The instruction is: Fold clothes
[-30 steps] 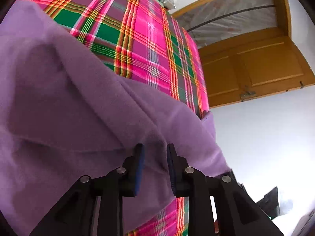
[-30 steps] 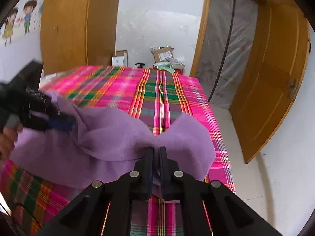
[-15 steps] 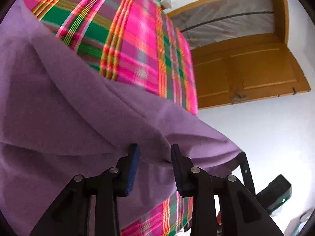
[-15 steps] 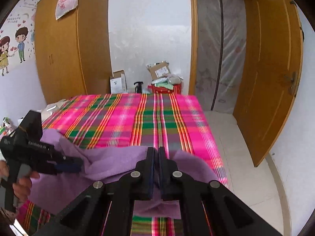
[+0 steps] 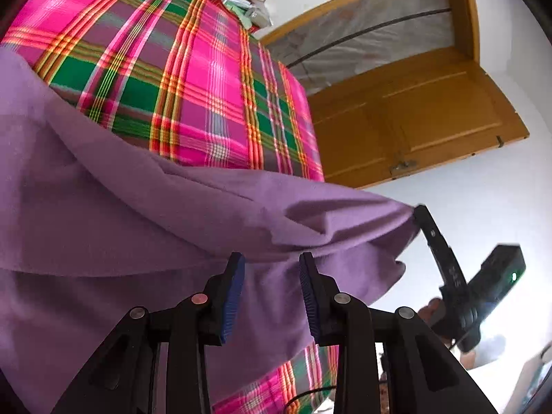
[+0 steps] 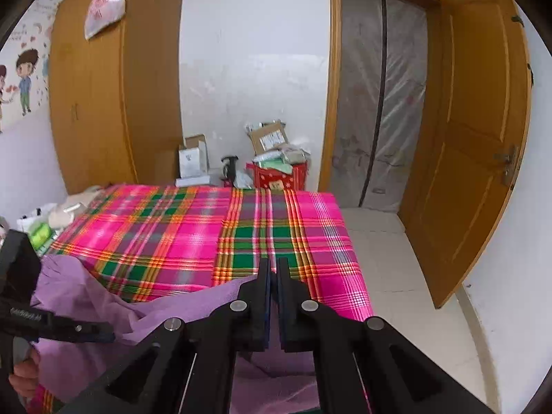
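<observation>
A purple garment (image 5: 138, 224) lies crumpled over the near end of a bed with a pink and green plaid cover (image 5: 207, 86). My left gripper (image 5: 270, 265) is over it, blue pads well apart, with a fold of the cloth running across between the tips. My right gripper (image 6: 272, 262) is shut on an edge of the garment (image 6: 172, 310) and holds that corner up off the bed. In the left wrist view the right gripper (image 5: 419, 212) pinches the raised corner. In the right wrist view the left gripper (image 6: 103, 334) rests low on the cloth, held by a hand (image 6: 20, 376).
The plaid cover (image 6: 172, 234) stretches bare beyond the garment. Cardboard boxes and a red bin (image 6: 276, 176) stand past the bed's far end. A wooden wardrobe (image 6: 103, 103) is at the left, an open wooden door (image 6: 476, 172) at the right, with tiled floor (image 6: 396, 258) beside the bed.
The right gripper has lifted its corner of the garment, and the cloth now stretches towards it. The left gripper's pads have moved further apart. The right gripper has come into the left wrist view.
</observation>
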### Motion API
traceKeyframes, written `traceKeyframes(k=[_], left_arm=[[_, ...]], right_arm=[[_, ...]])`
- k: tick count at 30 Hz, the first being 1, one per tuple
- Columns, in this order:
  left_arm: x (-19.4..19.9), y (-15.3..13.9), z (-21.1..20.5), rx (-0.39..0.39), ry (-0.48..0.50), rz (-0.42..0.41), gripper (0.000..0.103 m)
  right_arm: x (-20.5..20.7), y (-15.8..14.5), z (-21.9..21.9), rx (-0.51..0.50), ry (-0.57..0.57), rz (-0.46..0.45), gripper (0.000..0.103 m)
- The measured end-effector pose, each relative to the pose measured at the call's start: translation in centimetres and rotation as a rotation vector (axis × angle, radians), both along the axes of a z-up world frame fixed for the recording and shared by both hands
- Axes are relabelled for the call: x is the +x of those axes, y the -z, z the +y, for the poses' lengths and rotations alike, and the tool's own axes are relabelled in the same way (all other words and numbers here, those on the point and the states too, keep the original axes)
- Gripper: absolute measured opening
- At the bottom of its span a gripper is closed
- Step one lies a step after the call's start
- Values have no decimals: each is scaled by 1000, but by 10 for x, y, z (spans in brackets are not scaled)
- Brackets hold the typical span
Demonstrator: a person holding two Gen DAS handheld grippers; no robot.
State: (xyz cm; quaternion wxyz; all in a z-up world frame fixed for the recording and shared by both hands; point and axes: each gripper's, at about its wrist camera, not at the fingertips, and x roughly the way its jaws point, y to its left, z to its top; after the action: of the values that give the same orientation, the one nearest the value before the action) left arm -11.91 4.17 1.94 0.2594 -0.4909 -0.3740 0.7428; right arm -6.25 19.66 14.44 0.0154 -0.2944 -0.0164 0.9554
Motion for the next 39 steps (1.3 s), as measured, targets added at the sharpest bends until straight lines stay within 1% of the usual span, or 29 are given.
traceKeyframes(k=[4,7,8,10,12,13,16,18,19,20,24,28,30,33,35,37,39], left_arm=[[-7,14,4,-44,30,-34,33],[-15,23,3,-50,10,-69,33],[-21,24,2,-67,7,-68,33],[-30,27,-1,-101,-25,-81,33],[-37,27,-3,-95,-43,-77,33],[-42,27,-7,-106,-72,-94,33],[-50,21,-9,-125,-88,-66,33],[-57,22,-10,-142,-100,-67,33],[-61,24,-13,-130,-121,-90,33],[-61,25,-15,-120,-128,-96,33],[-78,27,-21,-124,-172,-91,33],[-95,32,-30,-105,-222,-101,33],[-98,34,-32,-112,-224,-108,33],[-100,38,-33,-116,-225,-120,33],[-94,34,-31,-125,-213,-109,33],[-88,30,-32,-126,-203,-92,33],[-81,25,-32,-129,-195,-70,33]], right_arm=[[-26,7,8,-8,24,-44,3],[-46,13,14,-31,26,-85,3],[-52,15,16,-34,26,-98,3],[-64,20,17,-38,21,-126,3],[-73,24,18,-31,21,-144,3],[-78,25,18,-26,19,-152,3],[-93,29,17,2,17,-173,3],[-105,36,16,1,20,-194,3],[-111,39,16,-1,22,-204,3],[-116,43,15,2,25,-212,3],[-133,56,14,12,31,-245,3],[-141,65,10,23,28,-258,3],[-144,70,9,28,25,-272,3],[-142,73,15,-12,36,-299,4],[-137,70,22,-49,42,-293,4],[-129,66,28,-84,42,-281,7],[-118,60,35,-116,39,-267,11]])
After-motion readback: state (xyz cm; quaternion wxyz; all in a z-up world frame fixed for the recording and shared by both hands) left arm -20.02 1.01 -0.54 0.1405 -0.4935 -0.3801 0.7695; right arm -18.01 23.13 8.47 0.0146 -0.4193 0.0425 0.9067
